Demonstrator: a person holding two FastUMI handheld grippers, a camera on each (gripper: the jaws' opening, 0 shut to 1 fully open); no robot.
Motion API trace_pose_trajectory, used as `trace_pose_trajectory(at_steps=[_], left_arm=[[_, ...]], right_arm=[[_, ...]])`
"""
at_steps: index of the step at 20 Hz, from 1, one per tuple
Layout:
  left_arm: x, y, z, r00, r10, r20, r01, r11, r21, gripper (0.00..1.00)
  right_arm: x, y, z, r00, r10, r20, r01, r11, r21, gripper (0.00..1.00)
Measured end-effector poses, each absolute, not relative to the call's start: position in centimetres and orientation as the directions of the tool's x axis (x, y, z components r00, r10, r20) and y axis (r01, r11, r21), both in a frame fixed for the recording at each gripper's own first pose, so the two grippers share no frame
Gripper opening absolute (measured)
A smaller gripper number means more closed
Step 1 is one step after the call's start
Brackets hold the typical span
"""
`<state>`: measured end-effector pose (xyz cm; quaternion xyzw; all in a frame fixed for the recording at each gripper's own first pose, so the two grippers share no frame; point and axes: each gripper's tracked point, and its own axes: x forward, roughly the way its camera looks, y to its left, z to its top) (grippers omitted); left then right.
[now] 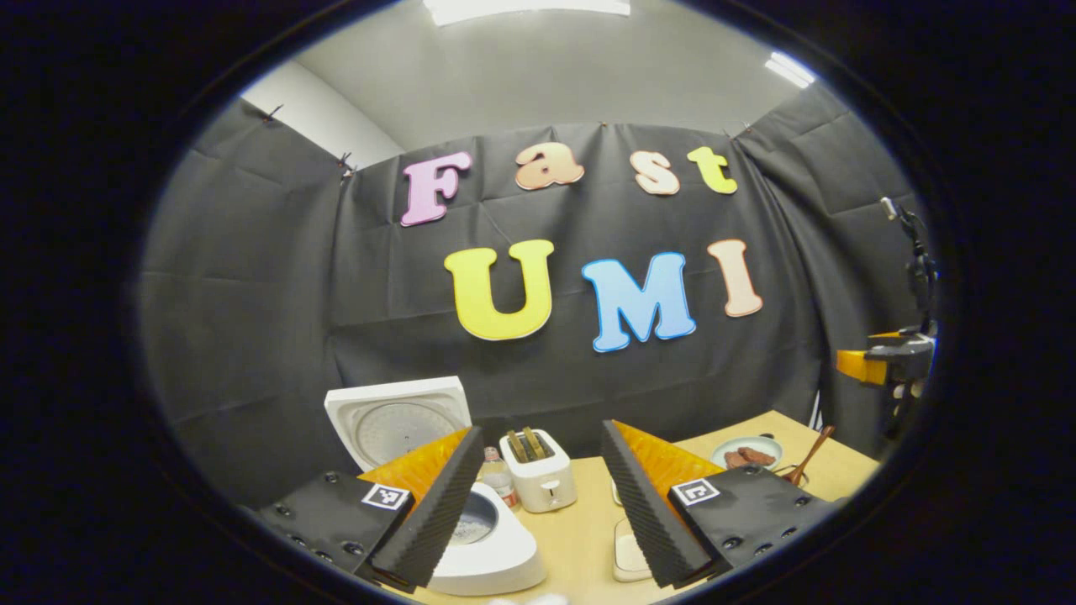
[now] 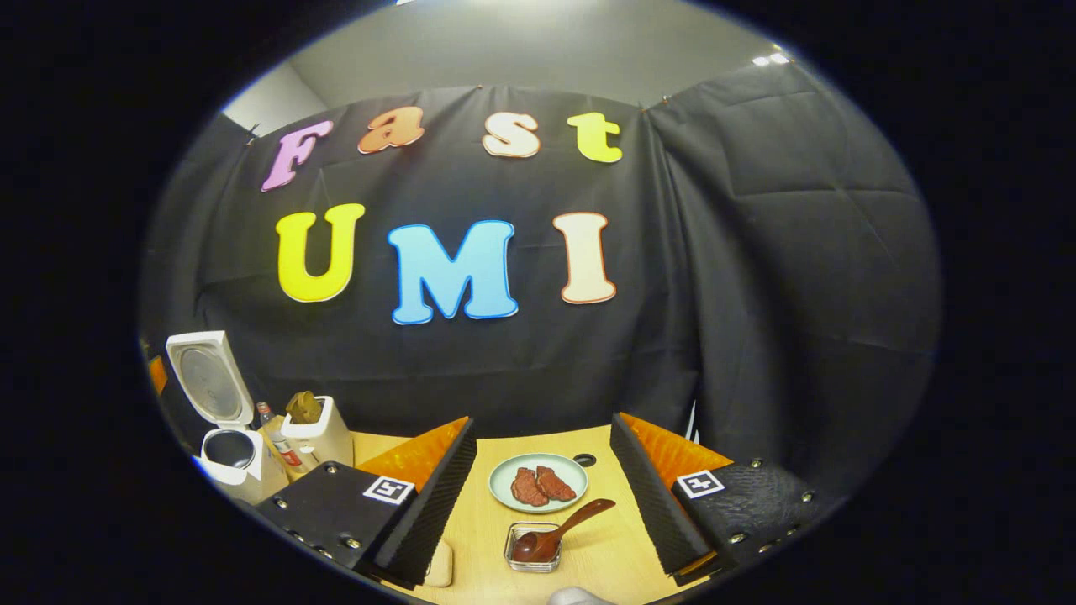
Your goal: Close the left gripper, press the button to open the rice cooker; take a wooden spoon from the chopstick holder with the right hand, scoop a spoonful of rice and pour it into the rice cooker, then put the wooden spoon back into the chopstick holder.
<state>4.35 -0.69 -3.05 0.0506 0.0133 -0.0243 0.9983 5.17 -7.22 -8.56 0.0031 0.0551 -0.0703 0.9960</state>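
The white rice cooker (image 1: 496,546) stands open with its lid (image 1: 395,420) upright, just under the left finger of my left gripper (image 1: 542,428), which is open and holds nothing. It also appears at the far left in the right gripper view, rice cooker (image 2: 227,458). The wooden spoon (image 2: 559,529) rests with its bowl in a small clear container (image 2: 532,550), handle leaning up to the right. My right gripper (image 2: 545,418) hangs open above it, empty. In the left gripper view the spoon (image 1: 811,458) shows at the right, with the right gripper (image 1: 891,357) high above it.
A white toaster (image 1: 540,475) and a small bottle (image 1: 498,475) stand behind the cooker. A pale plate (image 2: 504,470) with two pieces of meat sits beyond the spoon. A small beige square (image 1: 630,555) lies on the wooden table (image 2: 479,529).
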Motion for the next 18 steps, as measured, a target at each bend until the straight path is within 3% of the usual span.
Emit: trace_pose_trajectory(at_steps=[7, 14, 18], left_arm=[[8.0, 5.5, -1.2, 0.999, 0.030, -0.019, -0.029, 0.997, 0.069, 0.98], [18.8, 14.3, 5.1, 0.990, 0.140, 0.021, -0.142, 0.986, 0.092, 0.97], [26.3, 18.3, 4.8, 0.979, 0.182, -0.087, -0.181, 0.983, 0.027, 0.96]], right_arm=[[0.0, -1.2, -9.4, 0.989, -0.043, -0.144, 0.044, 0.999, 0.003, 0.98], [-0.9, 0.2, -10.6, 0.978, -0.029, -0.207, 0.031, 0.999, 0.007, 0.98], [-1.0, 0.3, -11.9, 0.966, -0.024, -0.259, 0.026, 1.000, 0.005, 0.98]])
